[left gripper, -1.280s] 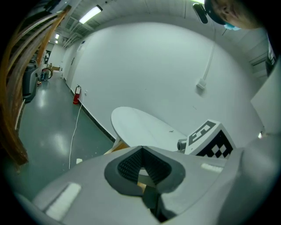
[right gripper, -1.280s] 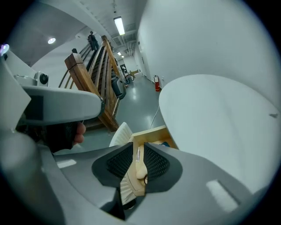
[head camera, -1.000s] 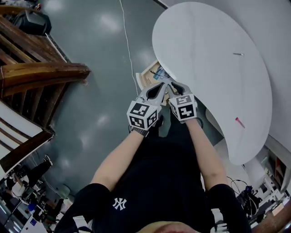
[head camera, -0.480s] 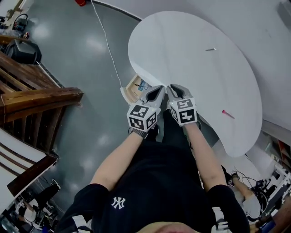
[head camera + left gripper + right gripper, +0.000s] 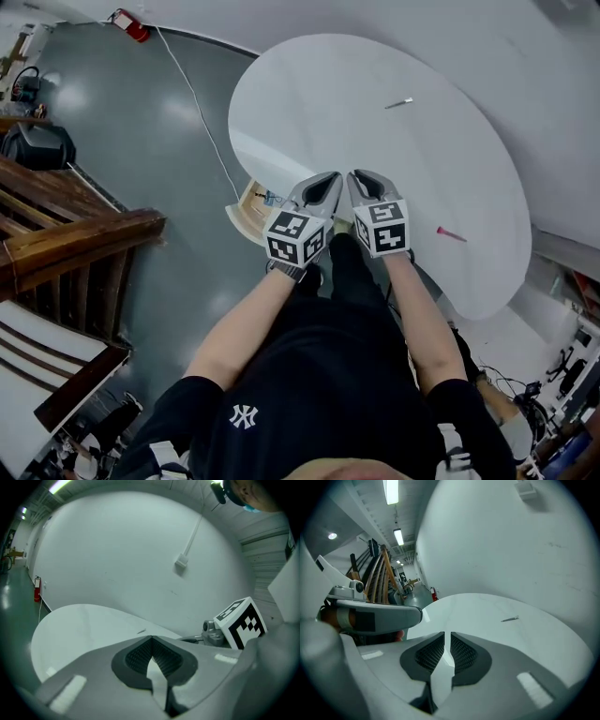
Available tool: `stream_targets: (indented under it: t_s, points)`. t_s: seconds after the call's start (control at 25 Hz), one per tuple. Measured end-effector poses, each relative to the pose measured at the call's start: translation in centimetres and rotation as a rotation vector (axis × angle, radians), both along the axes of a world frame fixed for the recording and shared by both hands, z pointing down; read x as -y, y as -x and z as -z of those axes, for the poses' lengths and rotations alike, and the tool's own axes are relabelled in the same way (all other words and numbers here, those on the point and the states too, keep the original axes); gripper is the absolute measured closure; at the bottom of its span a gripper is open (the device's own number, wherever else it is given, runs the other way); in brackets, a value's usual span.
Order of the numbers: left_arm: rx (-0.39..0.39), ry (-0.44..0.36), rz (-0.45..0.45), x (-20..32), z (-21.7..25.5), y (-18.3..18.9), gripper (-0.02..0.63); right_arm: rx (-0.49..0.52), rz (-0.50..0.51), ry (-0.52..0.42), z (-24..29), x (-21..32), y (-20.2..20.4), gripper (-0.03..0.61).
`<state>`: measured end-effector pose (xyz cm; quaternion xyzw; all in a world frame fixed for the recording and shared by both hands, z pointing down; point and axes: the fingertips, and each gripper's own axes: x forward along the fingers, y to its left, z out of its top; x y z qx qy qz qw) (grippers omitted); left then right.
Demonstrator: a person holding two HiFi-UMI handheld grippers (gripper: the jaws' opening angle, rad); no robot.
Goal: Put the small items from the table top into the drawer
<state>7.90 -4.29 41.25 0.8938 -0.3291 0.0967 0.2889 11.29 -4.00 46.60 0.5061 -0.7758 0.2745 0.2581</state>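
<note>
Right gripper (image 5: 362,178) lifted, empty jaws just closing, drawer (image 5: 249,210) half under table (image 5: 375,141)

In my head view the drawer (image 5: 249,208) shows only a corner poking out from under the table top (image 5: 309,112), and whatever lies inside it is too small for me to tell. The thin grey item (image 5: 398,103) far across the top and the pink-red item (image 5: 450,233) near its right rim are both too small to name. The wooden rails (image 5: 75,244) on my left run off the picture's edge.
</note>
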Motion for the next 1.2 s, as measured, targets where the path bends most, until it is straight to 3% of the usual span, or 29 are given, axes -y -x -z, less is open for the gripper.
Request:
stream_targets:
  t_s: [0.64,1.2]
  points:
    - [0.027,-0.003,-0.092,7.8,-0.7,-10.8,0.614,0.038,-0.110,0.008,-1.1,8.5,-11.8,0.479]
    - [0.059,0.042,-0.098,13.1,-3.5,-15.1,0.614,0.036,-0.202,0.061,-5.3,15.9,-19.9,0.482]
